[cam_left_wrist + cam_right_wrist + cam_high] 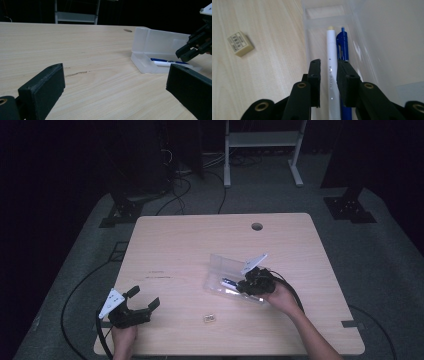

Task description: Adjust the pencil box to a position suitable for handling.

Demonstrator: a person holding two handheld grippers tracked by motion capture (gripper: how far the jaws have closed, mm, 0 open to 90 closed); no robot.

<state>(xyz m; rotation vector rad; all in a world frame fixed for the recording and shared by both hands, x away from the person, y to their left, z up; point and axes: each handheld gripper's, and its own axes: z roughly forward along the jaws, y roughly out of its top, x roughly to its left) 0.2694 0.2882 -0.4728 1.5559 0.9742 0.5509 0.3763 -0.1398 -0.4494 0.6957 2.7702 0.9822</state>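
Straddling white pen (331,67) in clear case (227,266): right gripper (329,65) jaws narrow, not clamped. Close squarely, avoid blue pen (343,46) at 3 o'clock. Left gripper (146,299) jaws wide, idle.

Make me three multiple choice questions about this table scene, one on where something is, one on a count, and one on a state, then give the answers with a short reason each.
1. Where does the small eraser lie?
A. in the clear case
B. on the bare table, near the person's edge
C. by the round table hole

2. How many pens lie in the clear case?
A. one
B. two
C. four

3. How do the left hand-held gripper jaws stand?
A. wide open, holding nothing
C. shut on the eraser
B. shut on a pen

Answers: 1 B, it sits on wood apart from the case. 2 B, a white pen beside a blue pen. 3 A, bare table shows between them.
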